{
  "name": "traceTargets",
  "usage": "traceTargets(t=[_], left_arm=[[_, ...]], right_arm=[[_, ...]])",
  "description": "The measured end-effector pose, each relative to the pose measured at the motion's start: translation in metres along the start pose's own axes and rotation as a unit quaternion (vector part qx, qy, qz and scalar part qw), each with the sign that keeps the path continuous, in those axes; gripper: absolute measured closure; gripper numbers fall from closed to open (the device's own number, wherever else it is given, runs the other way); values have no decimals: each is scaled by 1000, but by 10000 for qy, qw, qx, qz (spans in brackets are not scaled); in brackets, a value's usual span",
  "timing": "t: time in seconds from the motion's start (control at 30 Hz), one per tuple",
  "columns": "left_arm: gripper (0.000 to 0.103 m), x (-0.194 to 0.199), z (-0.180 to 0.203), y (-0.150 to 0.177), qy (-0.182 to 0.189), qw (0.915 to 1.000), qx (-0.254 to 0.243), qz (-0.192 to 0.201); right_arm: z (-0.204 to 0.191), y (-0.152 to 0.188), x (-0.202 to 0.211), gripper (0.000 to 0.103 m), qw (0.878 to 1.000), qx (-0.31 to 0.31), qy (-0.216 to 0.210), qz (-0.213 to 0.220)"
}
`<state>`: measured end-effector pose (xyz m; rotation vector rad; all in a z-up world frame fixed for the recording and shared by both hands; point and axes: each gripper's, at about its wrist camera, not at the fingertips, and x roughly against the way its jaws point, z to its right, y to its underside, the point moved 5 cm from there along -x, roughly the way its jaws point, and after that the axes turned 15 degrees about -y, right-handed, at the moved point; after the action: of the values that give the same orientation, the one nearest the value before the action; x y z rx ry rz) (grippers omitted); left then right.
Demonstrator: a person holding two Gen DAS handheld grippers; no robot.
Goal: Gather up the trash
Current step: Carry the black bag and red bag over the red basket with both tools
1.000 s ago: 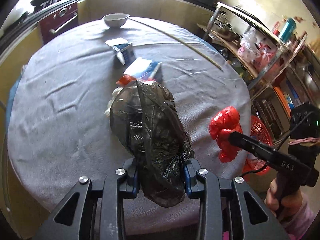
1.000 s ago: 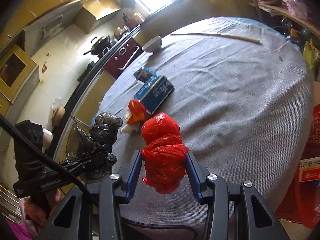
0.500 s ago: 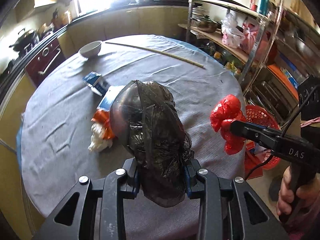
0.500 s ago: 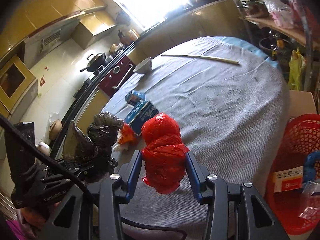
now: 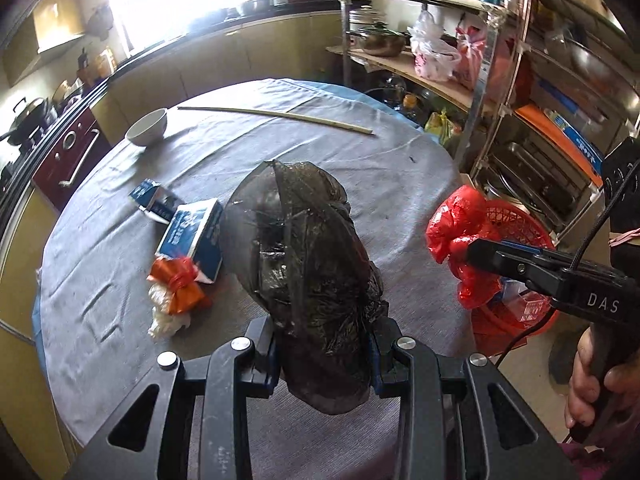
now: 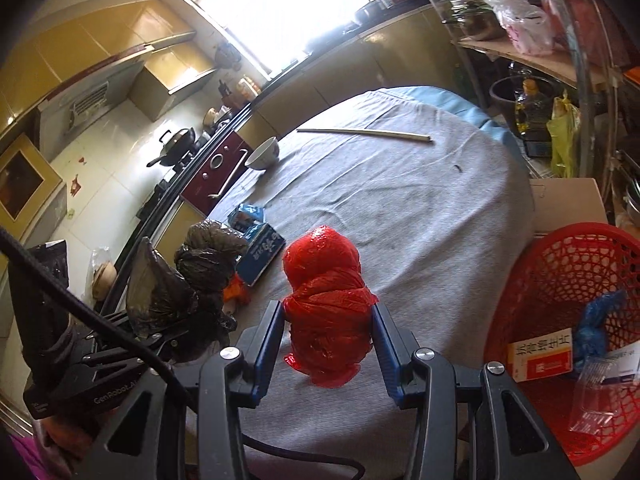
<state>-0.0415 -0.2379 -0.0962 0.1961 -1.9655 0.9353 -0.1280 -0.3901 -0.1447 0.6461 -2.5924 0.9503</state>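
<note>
My left gripper (image 5: 324, 350) is shut on a crumpled black plastic bag (image 5: 308, 276) and holds it above the near edge of the round grey table (image 5: 380, 184). My right gripper (image 6: 327, 334) is shut on a tied red plastic bag (image 6: 326, 300); the red bag also shows in the left wrist view (image 5: 460, 236). A red mesh basket (image 6: 560, 272) stands beside the table on the right, holding a red-and-white box (image 6: 540, 354) and a blue wad (image 6: 598, 324). On the table lie an orange-and-white wad (image 5: 176, 292), a blue box (image 5: 192, 236) and a small blue carton (image 5: 154, 198).
A white bowl (image 5: 147, 126) and a long thin stick (image 5: 276, 114) lie at the table's far side. A metal shelf rack (image 5: 500, 92) with pots and bags stands right of the table. A counter with a stove (image 6: 176, 148) runs along the left.
Both grippers have swung to the right with their bags held. The red basket and the shelf rack have come further into view; the boxes on the table now sit more to the left.
</note>
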Motion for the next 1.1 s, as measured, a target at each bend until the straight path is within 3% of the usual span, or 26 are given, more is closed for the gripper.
traceTargets(t=[1.1], left_arm=[[68, -9, 98, -24, 301, 9927, -1161, 130]], right_arm=[[65, -1, 87, 56, 9935, -696, 539, 720]])
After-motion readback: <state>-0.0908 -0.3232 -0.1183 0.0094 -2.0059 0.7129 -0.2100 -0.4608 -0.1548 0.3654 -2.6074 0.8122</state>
